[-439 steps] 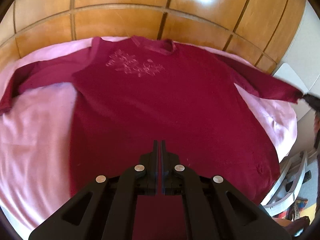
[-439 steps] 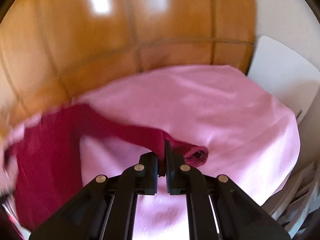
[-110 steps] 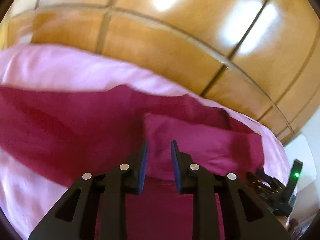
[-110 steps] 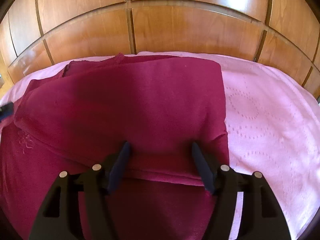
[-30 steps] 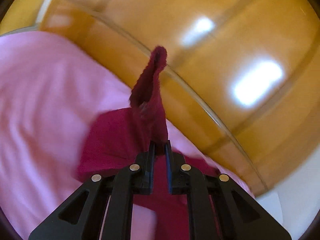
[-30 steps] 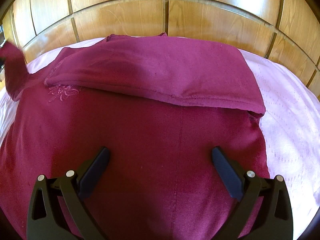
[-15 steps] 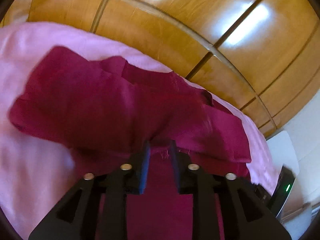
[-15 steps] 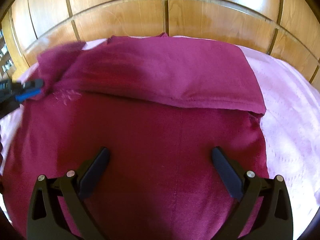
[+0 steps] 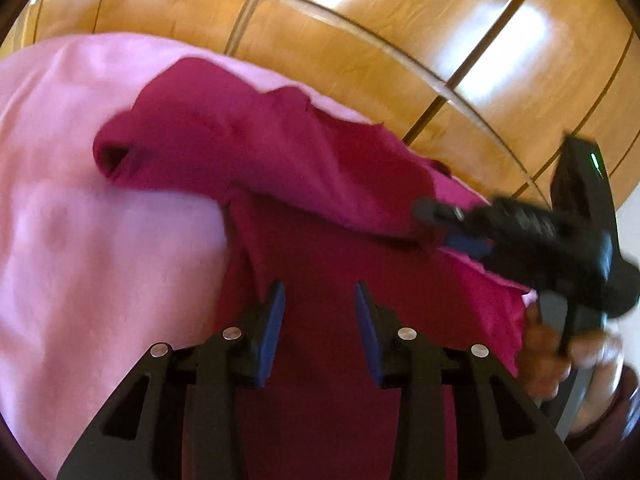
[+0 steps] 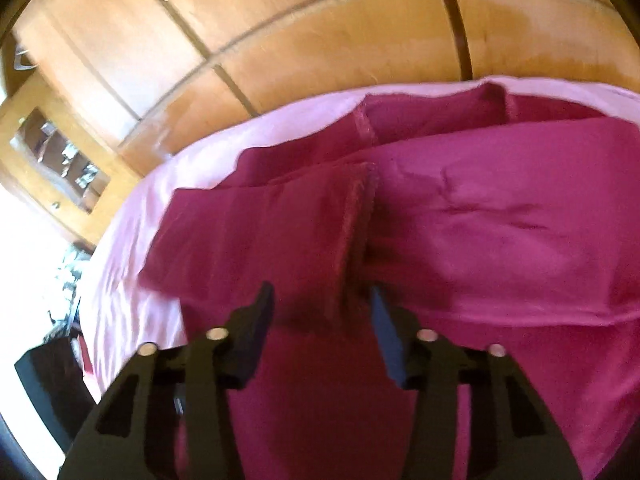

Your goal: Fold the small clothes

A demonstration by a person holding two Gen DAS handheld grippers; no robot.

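On the pink bedsheet (image 9: 80, 240), in front of the wooden panelled wardrobe (image 9: 360, 40), lies the maroon long-sleeved top (image 9: 320, 248), partly folded, one side already turned across its body. Its left sleeve (image 9: 192, 148) lies heaped toward the far left, cuff mouth open, loose and not yet squared. The left gripper (image 9: 319, 300) hangs over the near middle of the cloth; its jaws have just been opening and stand partly spread with nothing pinched between them. The right gripper (image 10: 320, 300) reaches in from the right toward the folded edge; its jaws have just been closing and are now part-way apart, over the sleeve's hemmed cuff (image 10: 360, 216), and the blur leaves unclear whether the pads bear on it.

I judge the knit as light, soft and limp: it will sag and crease wherever unsupported, and it clings rather than slips. A hold on a hem, cuff or doubled fold edge seems best, pinching all layers together.
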